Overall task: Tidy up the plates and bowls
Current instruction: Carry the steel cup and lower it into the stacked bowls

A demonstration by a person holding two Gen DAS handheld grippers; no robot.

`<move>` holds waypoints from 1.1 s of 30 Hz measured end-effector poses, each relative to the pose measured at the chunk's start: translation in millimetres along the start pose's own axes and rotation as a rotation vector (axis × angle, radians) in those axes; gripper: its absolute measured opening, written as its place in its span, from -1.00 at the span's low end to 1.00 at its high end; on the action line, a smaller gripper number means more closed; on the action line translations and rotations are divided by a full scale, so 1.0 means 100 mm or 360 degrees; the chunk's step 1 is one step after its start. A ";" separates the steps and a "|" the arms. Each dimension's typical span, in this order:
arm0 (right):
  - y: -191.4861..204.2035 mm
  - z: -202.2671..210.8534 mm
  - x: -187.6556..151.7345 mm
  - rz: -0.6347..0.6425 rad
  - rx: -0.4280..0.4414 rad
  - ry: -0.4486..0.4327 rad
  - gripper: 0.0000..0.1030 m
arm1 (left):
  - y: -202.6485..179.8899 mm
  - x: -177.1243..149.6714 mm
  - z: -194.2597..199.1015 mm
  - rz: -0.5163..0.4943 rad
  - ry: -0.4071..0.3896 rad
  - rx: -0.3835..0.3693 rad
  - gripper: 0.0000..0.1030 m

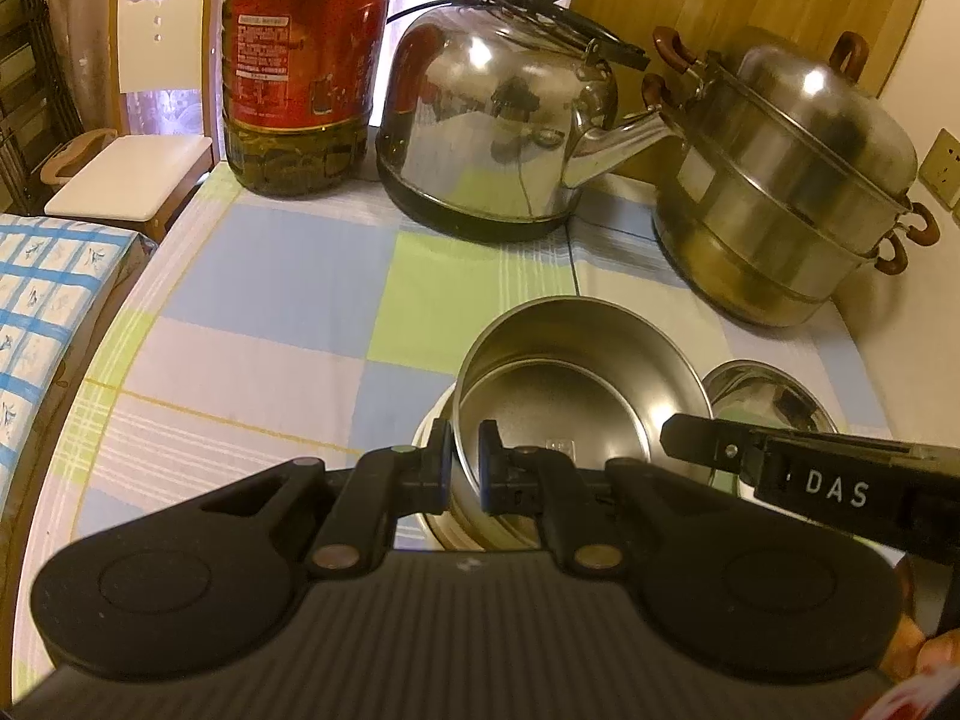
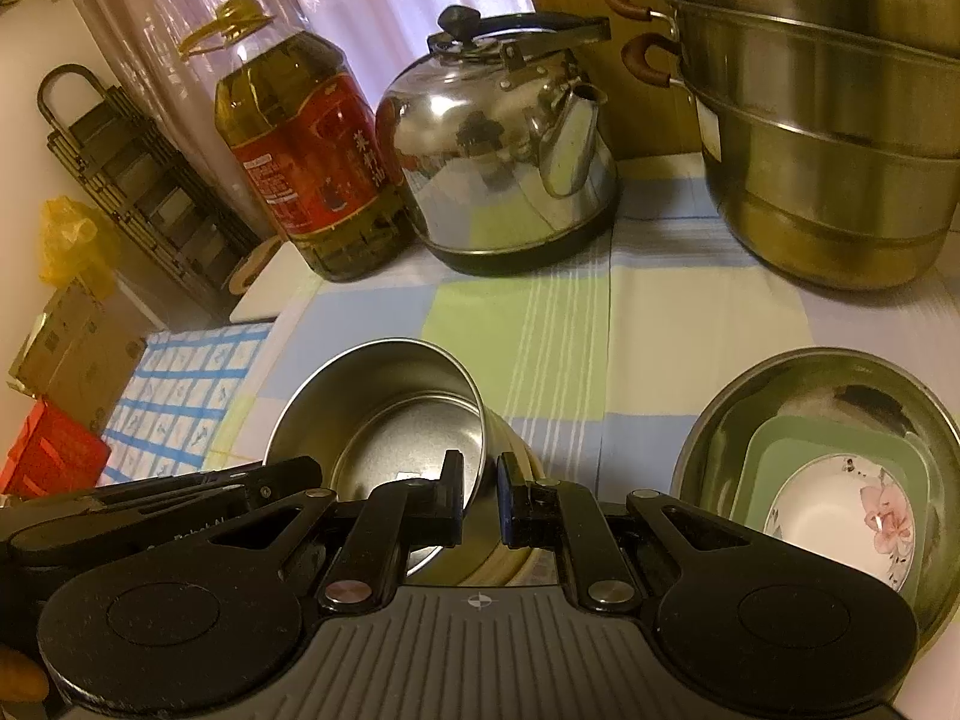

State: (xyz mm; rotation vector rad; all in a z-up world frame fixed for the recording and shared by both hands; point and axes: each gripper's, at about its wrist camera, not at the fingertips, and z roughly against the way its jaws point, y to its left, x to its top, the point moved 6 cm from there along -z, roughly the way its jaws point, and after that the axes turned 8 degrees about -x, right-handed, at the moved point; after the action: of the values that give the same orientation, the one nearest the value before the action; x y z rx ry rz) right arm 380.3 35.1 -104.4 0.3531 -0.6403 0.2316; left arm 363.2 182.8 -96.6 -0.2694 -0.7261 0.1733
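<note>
Two hand-held grippers meet at one steel bowl (image 1: 576, 396) near the front of the tabletop (image 1: 270, 276). The left hand-held gripper (image 1: 465, 462) reaches forward and level, its two fingers nearly closed with the bowl's near-left wall pinched between them, one pad inside and one outside. The right hand-held gripper (image 2: 482, 495) comes in from the other side, its fingers close together astride the bowl's right wall; whether both pads press the metal cannot be told. The steel bowl is tilted toward the cameras and sits in a cream bowl (image 2: 510, 540) beneath it. Just to the right, apart from the pair, a wide steel basin (image 2: 828, 378) holds a green square plate (image 2: 840, 444) with a flowered white dish (image 2: 840, 522) on top. Farther back on the checked cloth stand a bottle of oil (image 1: 300, 78), a steel kettle (image 1: 498, 120) and a tiered steel steamer pot (image 1: 792, 192), in a row from left to right. Beyond the tabletop's left edge is a white chair (image 1: 144, 138).
</note>
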 end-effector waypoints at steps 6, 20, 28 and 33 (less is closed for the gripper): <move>-0.02 -0.07 -0.03 -0.0014 0.0001 0.0029 -0.78 | 0.03 -0.02 -0.07 0.0017 0.0026 0.0005 -0.85; -0.05 -0.20 -0.09 -0.0030 -0.0023 0.0074 -0.78 | 0.07 -0.06 -0.15 0.0009 0.0044 0.0012 -0.86; -0.05 -0.22 -0.14 -0.0036 -0.0042 0.0058 -0.78 | 0.06 -0.07 -0.18 -0.0049 0.0035 0.0015 -0.85; -0.03 -0.21 -0.17 -0.0041 -0.0068 0.0044 -0.78 | 0.06 -0.08 -0.19 -0.0098 0.0041 0.0012 -0.85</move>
State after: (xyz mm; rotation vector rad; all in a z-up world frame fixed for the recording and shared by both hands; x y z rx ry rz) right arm 379.0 39.2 -131.5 0.3164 -0.6122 0.1977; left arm 369.9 182.6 -117.3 -0.2416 -0.7072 0.1138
